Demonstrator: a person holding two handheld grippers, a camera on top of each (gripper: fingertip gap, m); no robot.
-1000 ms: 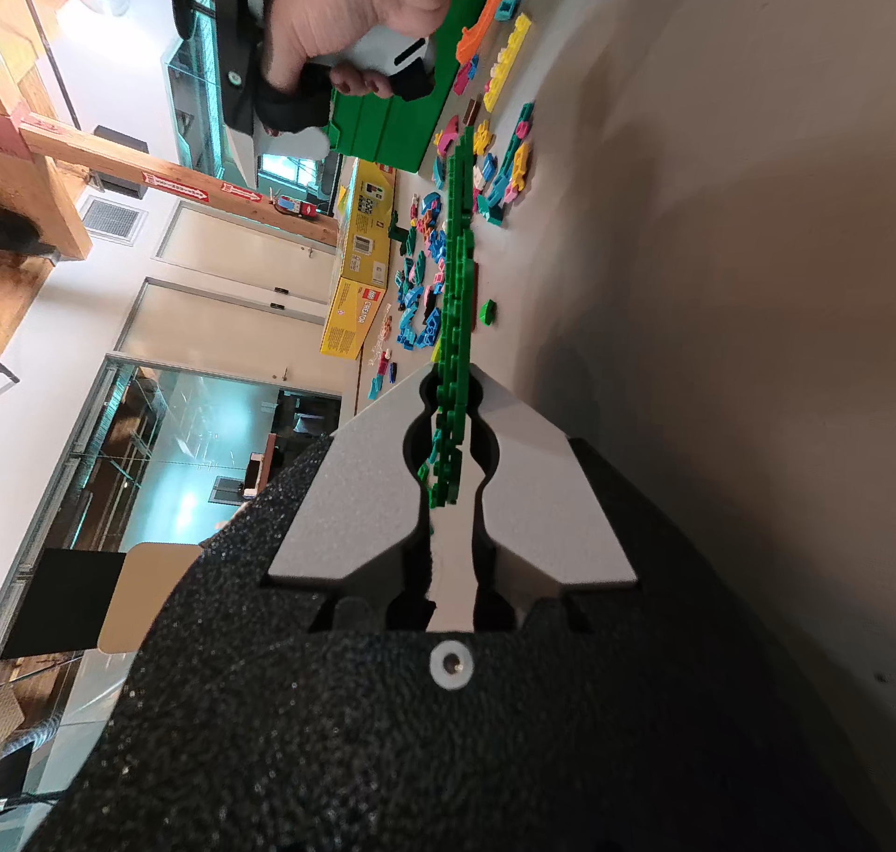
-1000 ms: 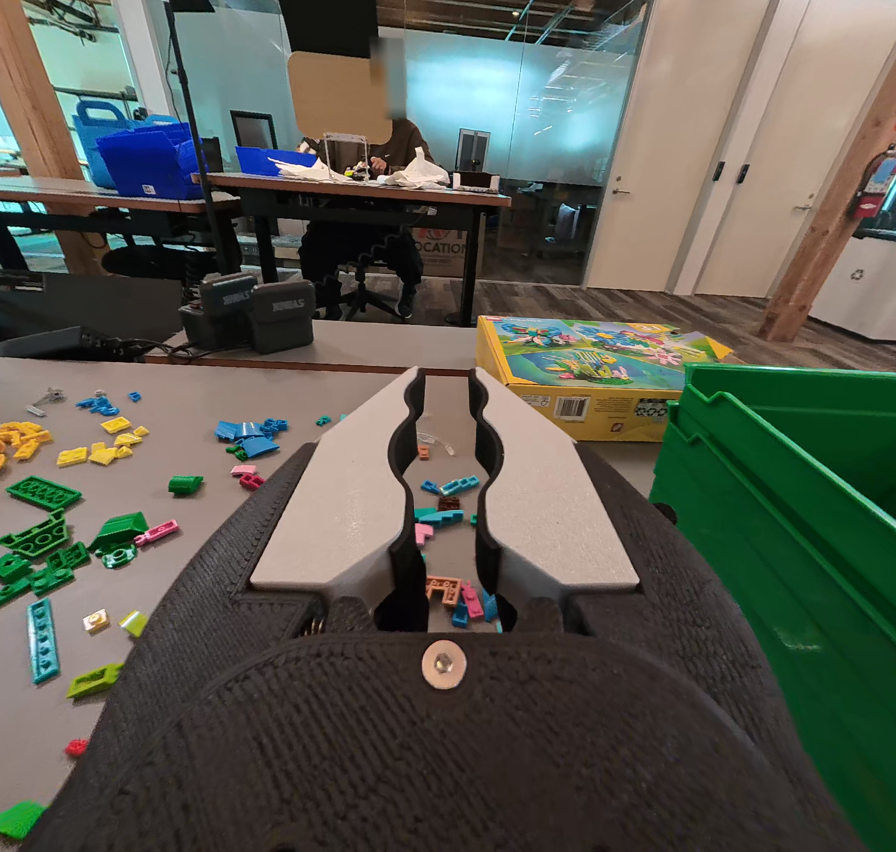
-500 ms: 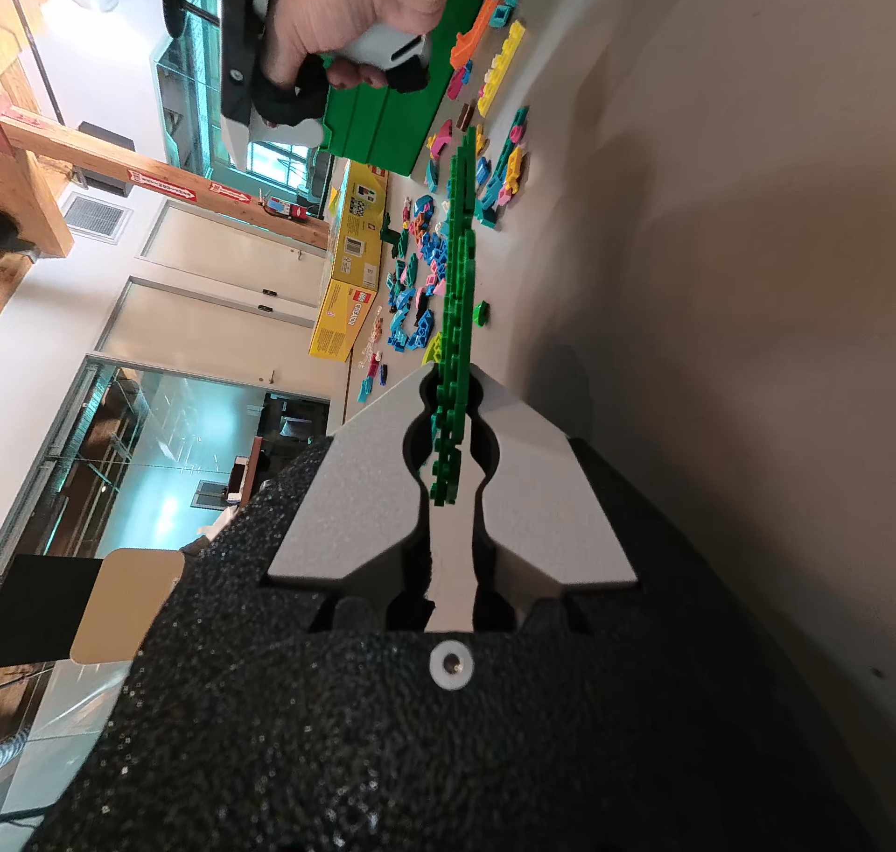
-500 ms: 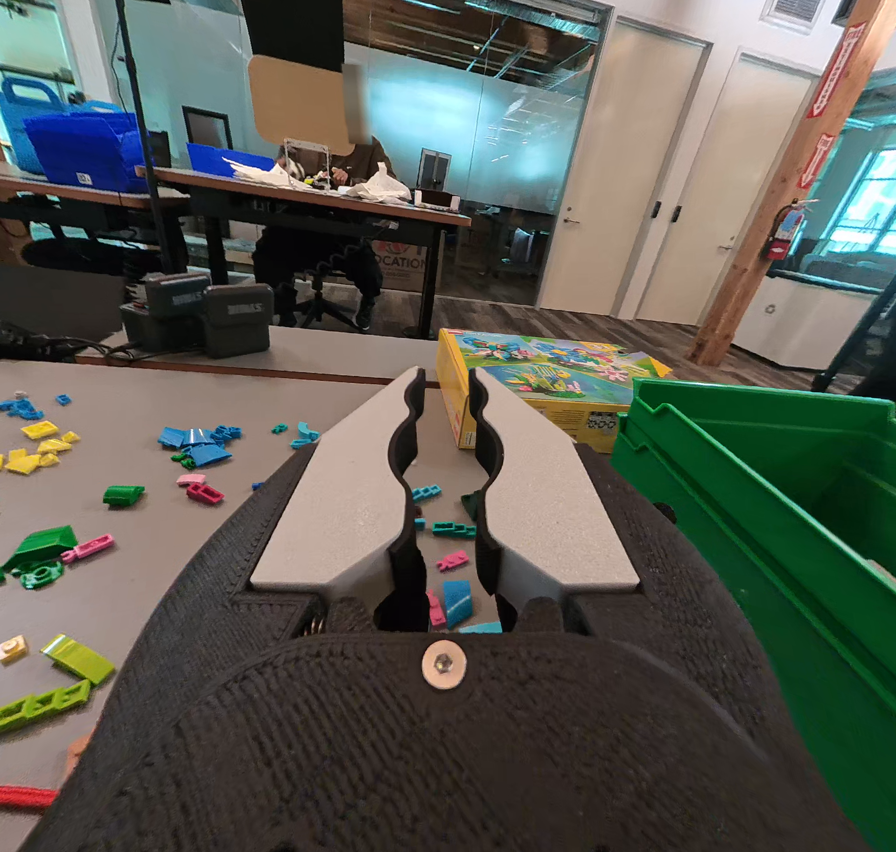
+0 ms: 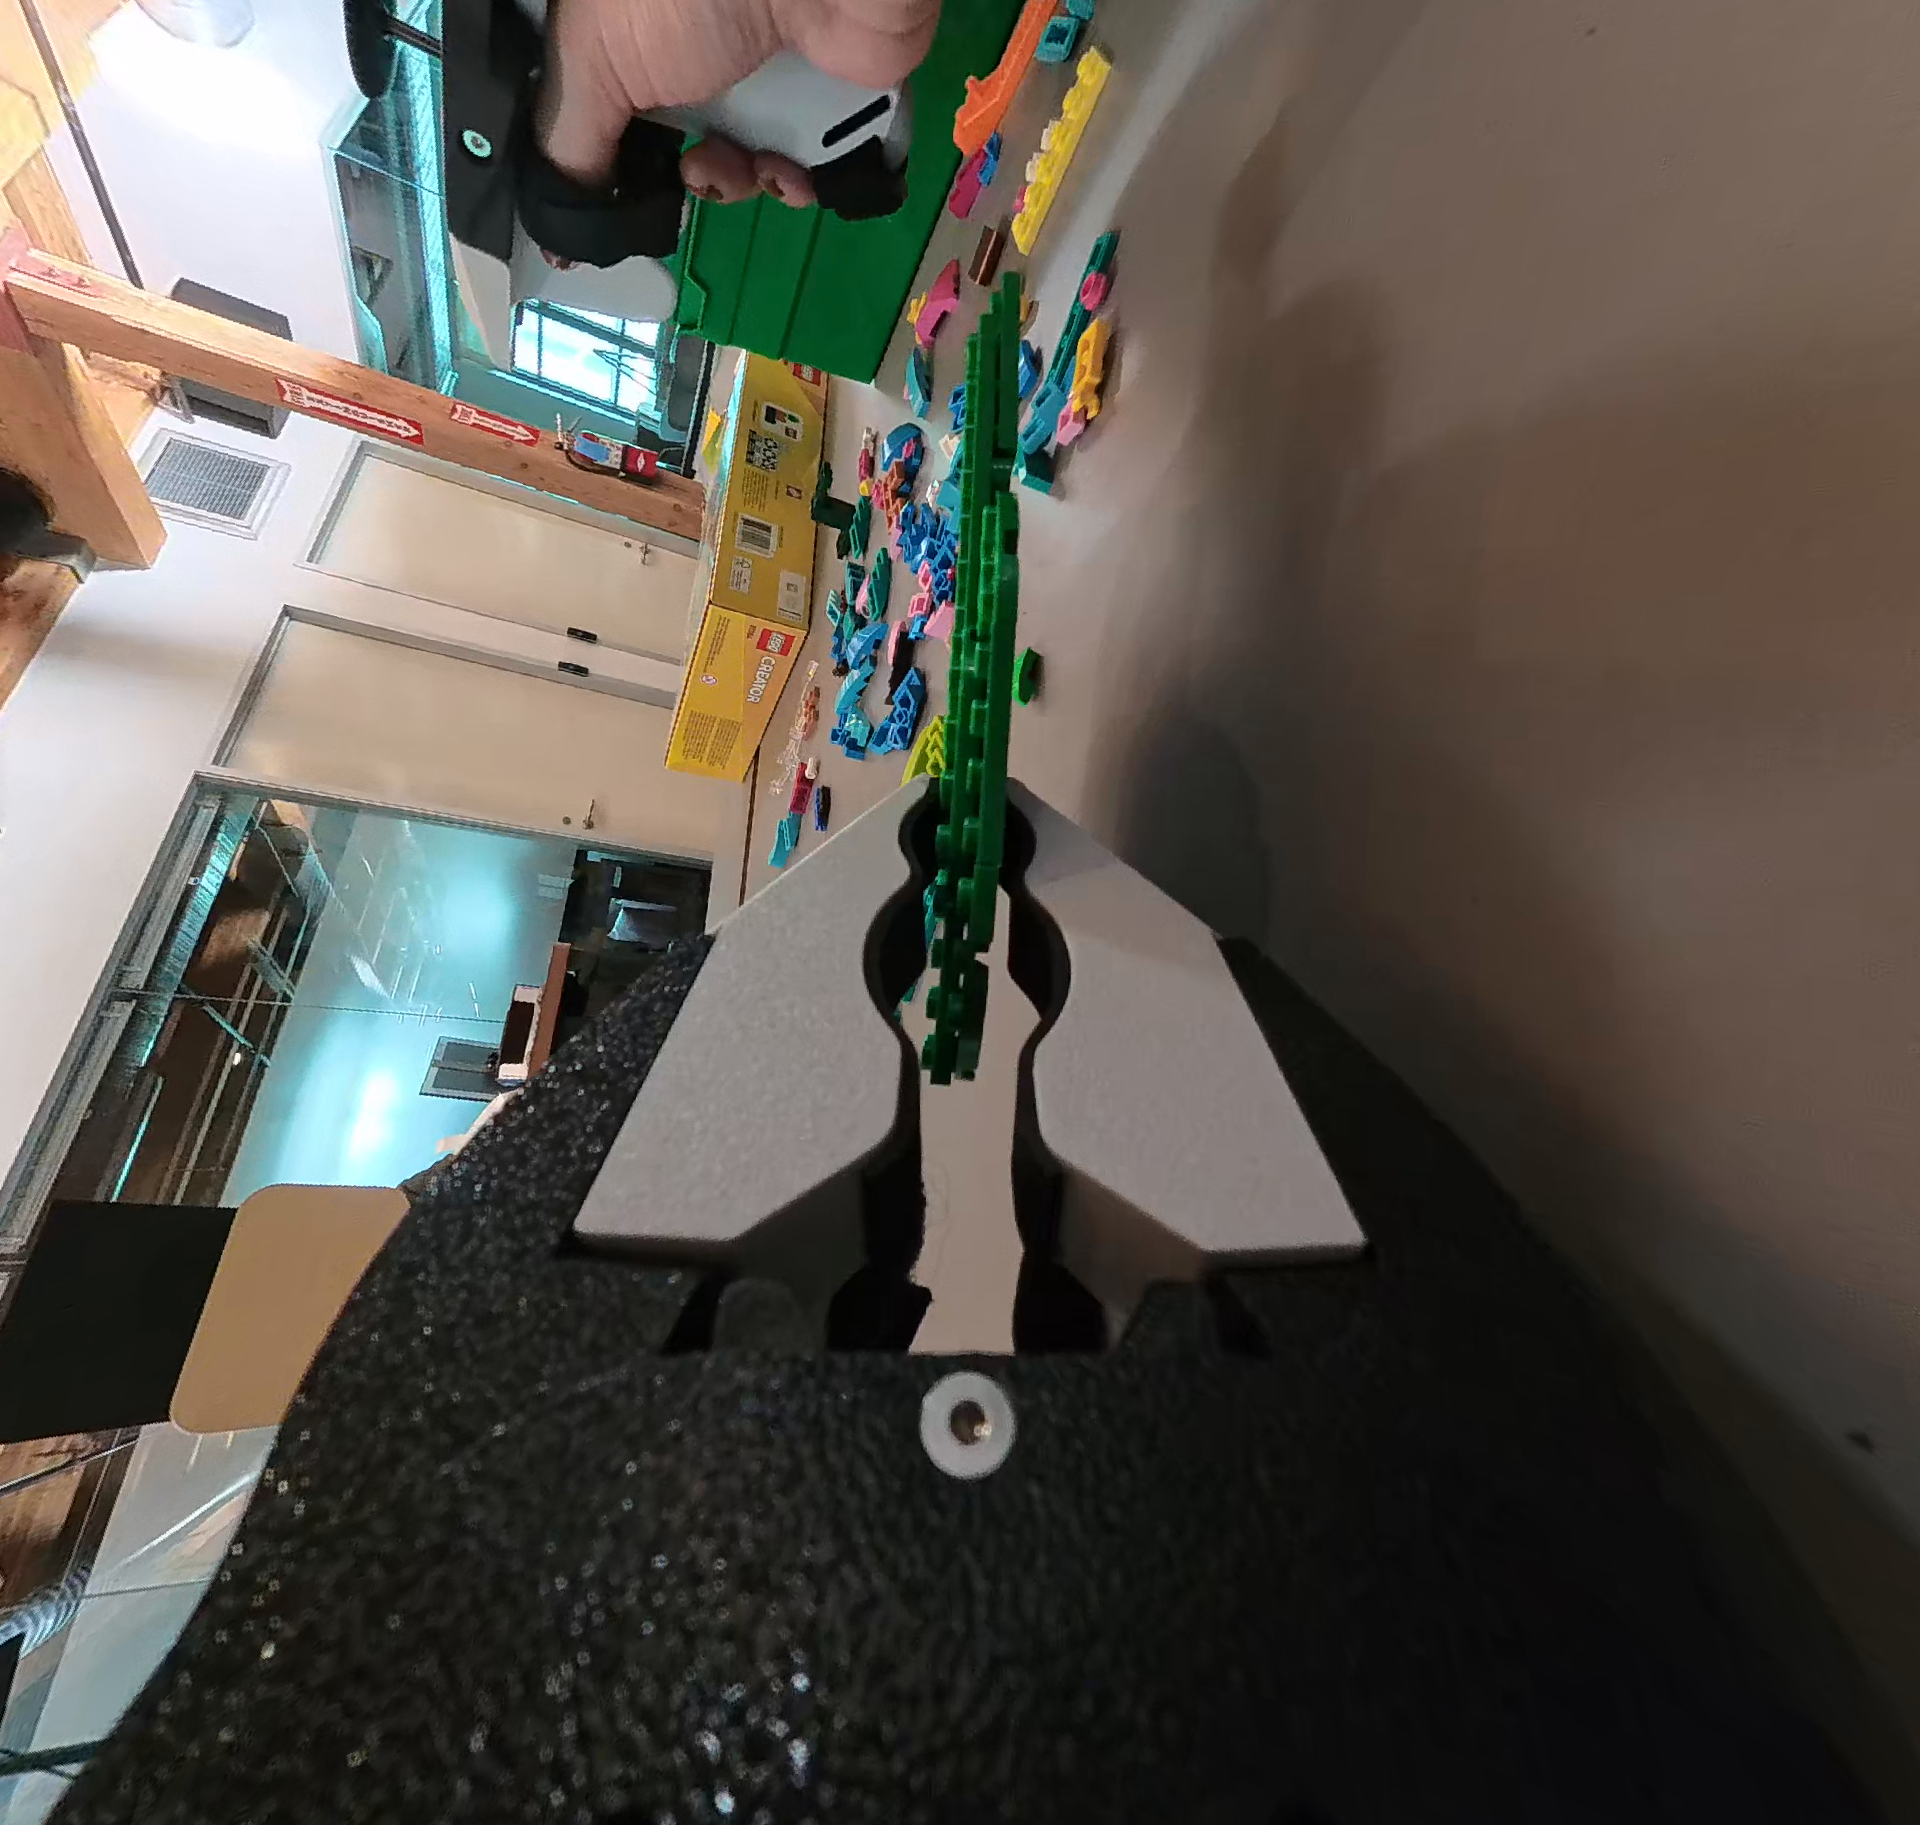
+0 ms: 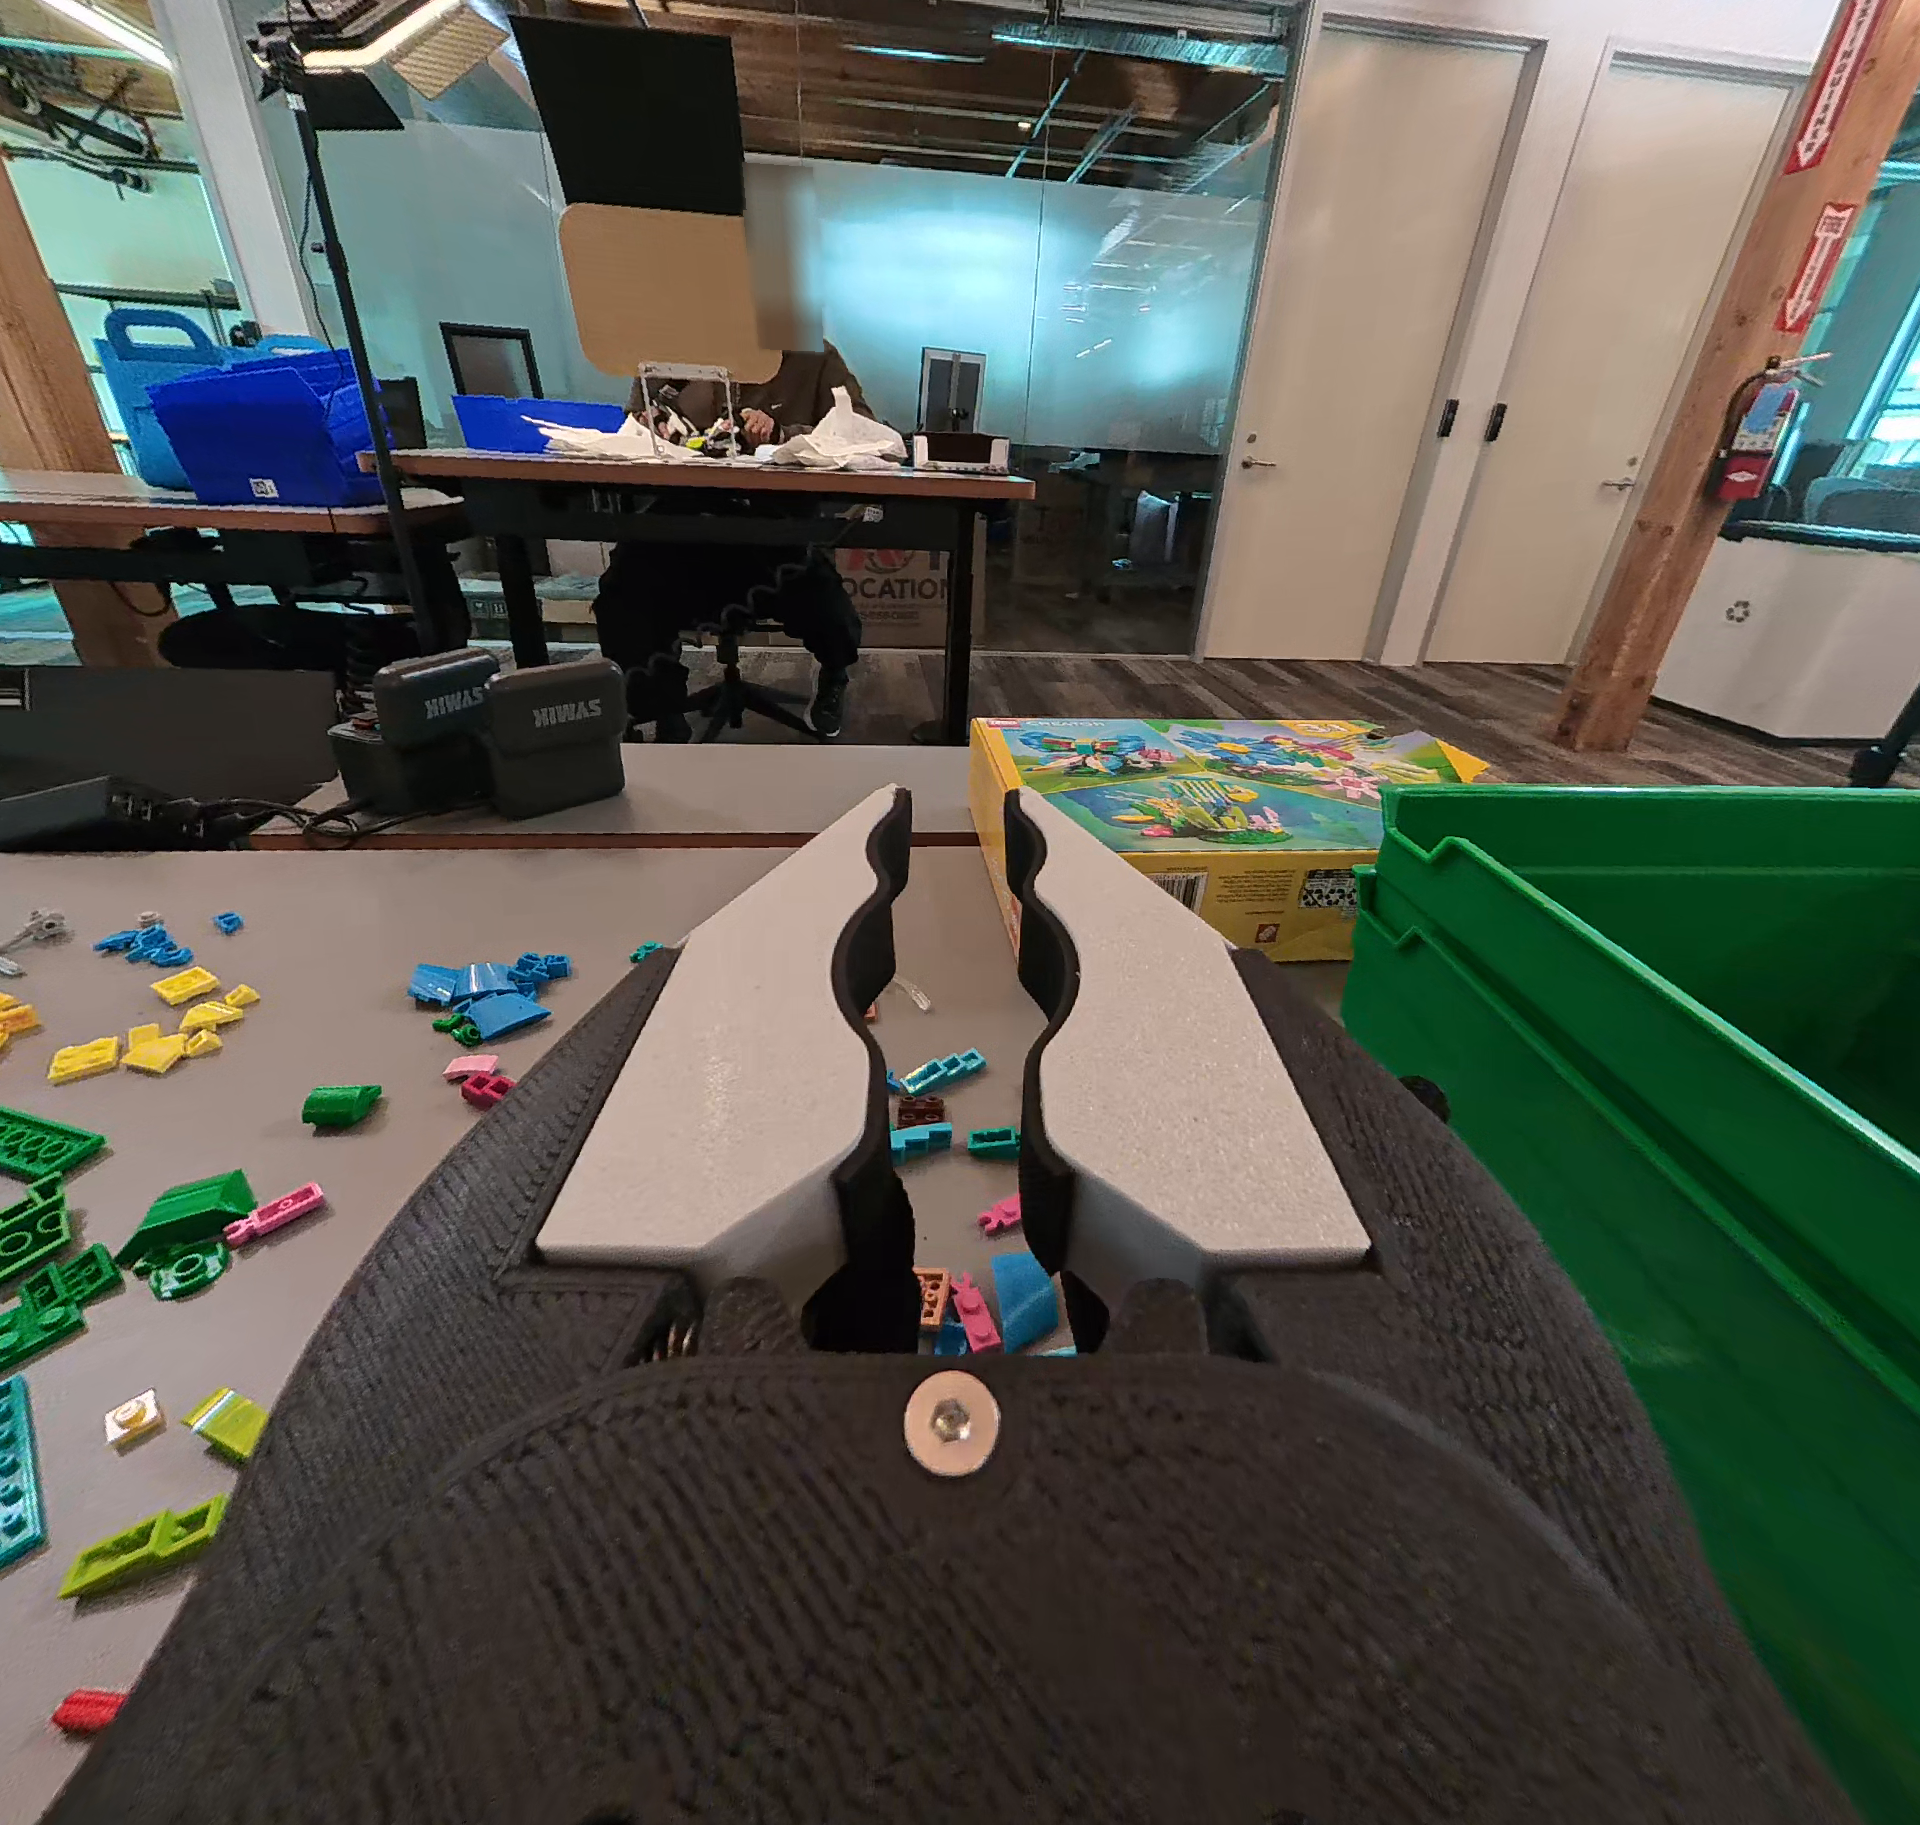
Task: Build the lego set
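My left gripper (image 5: 966, 809) is shut on a long green studded plate assembly (image 5: 982, 580). The plate is seen edge-on, runs forward out of the jaws and is held off the grey table (image 5: 1455, 632). This view is rolled sideways. My right gripper (image 6: 956, 809) is open and empty, hovering above loose small pieces (image 6: 935, 1100) on the table (image 6: 312, 944). In the left wrist view a hand (image 5: 748, 19) holds the right gripper's body at the top, near the green bin (image 5: 821, 269).
A green bin (image 6: 1621, 1048) stands close on the right. A yellow toy box (image 6: 1195, 809) lies behind the right gripper's fingertips. Many coloured pieces lie scattered on the left (image 6: 156, 1037). Two dark cases (image 6: 499, 726) sit at the table's far edge. A person sits at a farther desk. My right fingertips sit around 25 cm from my left ones.
The right gripper has drifted a little over the loose pieces, its jaws still apart. The left gripper keeps its hold on the green plate, nearly still.
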